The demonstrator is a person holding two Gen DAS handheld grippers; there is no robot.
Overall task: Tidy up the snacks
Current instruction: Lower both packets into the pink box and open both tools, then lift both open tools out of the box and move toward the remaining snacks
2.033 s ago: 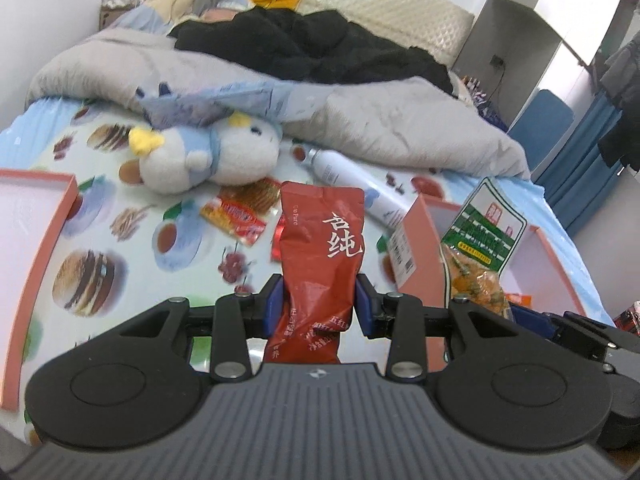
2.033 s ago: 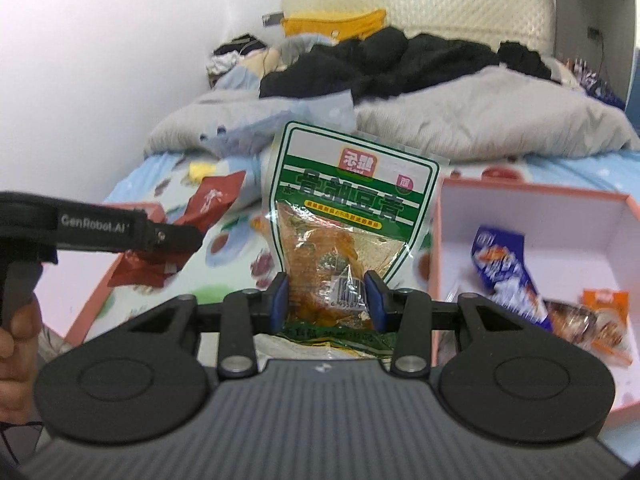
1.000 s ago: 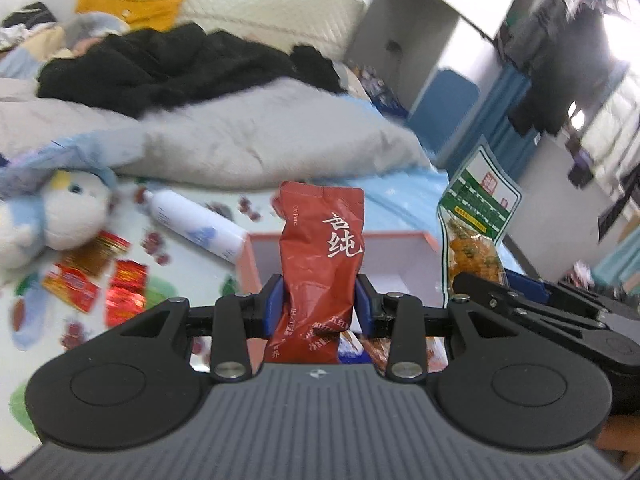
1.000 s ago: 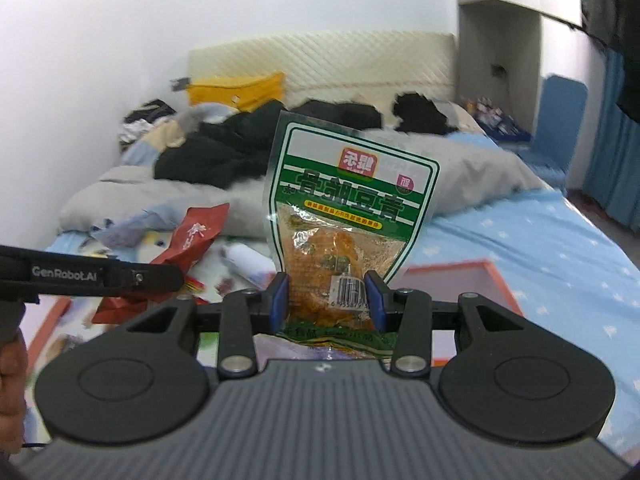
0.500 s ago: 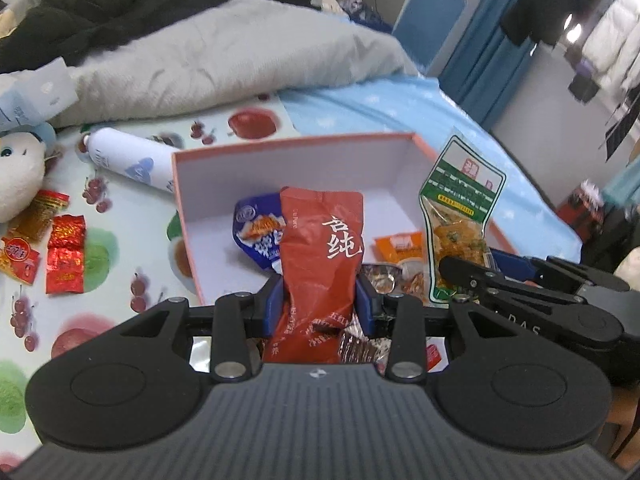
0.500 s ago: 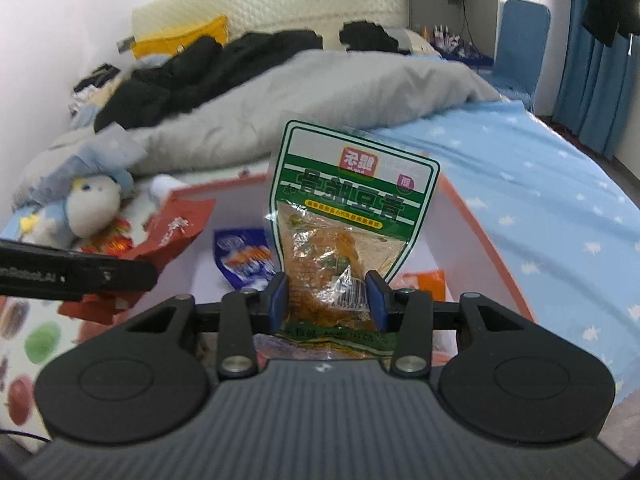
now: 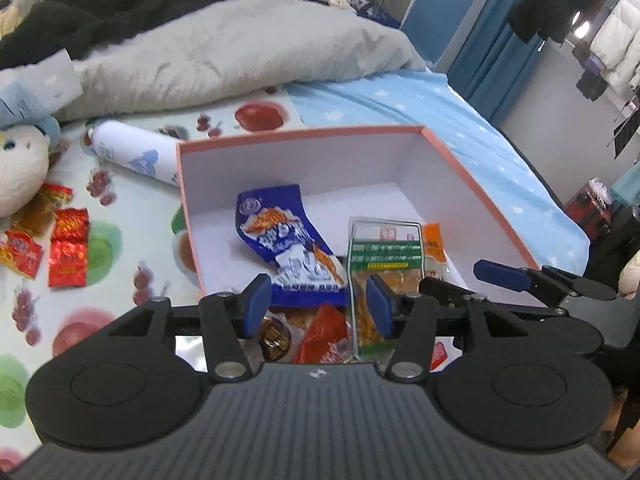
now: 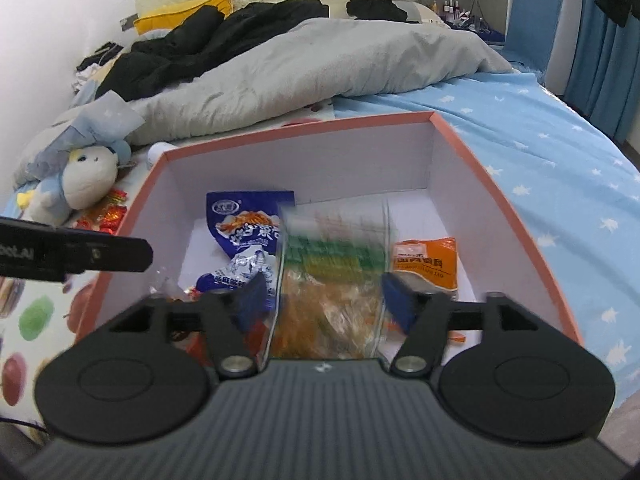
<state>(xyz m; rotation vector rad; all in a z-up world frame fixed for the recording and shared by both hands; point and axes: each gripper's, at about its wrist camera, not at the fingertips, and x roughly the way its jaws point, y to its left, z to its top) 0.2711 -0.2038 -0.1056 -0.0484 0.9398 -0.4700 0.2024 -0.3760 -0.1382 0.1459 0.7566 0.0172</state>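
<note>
Both grippers angled down over the pink-rimmed box (image 7: 460, 168) on the bed. Left gripper (image 7: 318, 306) jaws opening, red packet (image 7: 322, 336) loose below them in the box. Right gripper (image 8: 326, 298) jaws opening, green packet (image 8: 332, 276) blurred between the pads, untouched. Box far half bare; walls close on both sides.

One box (image 7: 472, 176), perhaps six snack packets (image 7: 280, 236) inside.
</note>
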